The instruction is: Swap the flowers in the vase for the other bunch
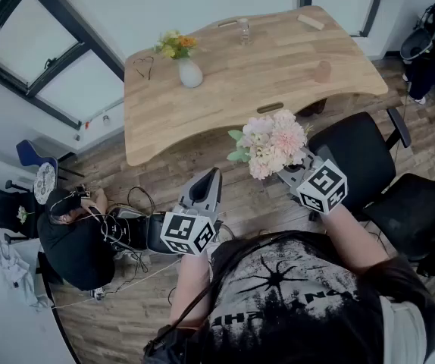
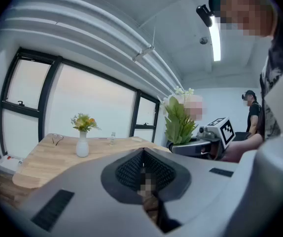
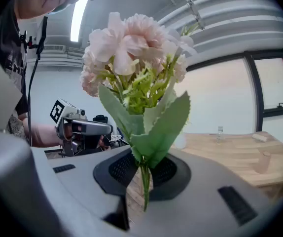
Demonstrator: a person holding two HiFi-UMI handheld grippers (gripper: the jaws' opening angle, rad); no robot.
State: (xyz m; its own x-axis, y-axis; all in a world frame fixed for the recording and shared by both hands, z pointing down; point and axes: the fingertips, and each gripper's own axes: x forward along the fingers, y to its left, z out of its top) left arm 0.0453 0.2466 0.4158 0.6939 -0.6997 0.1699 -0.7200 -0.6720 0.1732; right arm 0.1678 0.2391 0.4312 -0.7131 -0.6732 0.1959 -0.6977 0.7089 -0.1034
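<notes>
A white vase (image 1: 190, 73) with yellow and orange flowers (image 1: 176, 45) stands on the left part of the wooden table (image 1: 278, 74); the left gripper view has the vase (image 2: 82, 145) far off. My right gripper (image 1: 292, 174) is shut on the stems of a pink flower bunch (image 1: 271, 143), held upright over the floor in front of the table. The pink bunch (image 3: 131, 48) fills the right gripper view, its stem (image 3: 144, 181) pinched between the jaws. My left gripper (image 1: 211, 179) is shut and holds nothing, left of the bunch and short of the table.
Two black office chairs (image 1: 369, 165) stand right of me. A person in black (image 1: 77, 245) crouches on the floor at left among cables. On the table lie glasses (image 1: 143, 67), a small glass bottle (image 1: 244, 30) and a wooden cup (image 1: 323, 71).
</notes>
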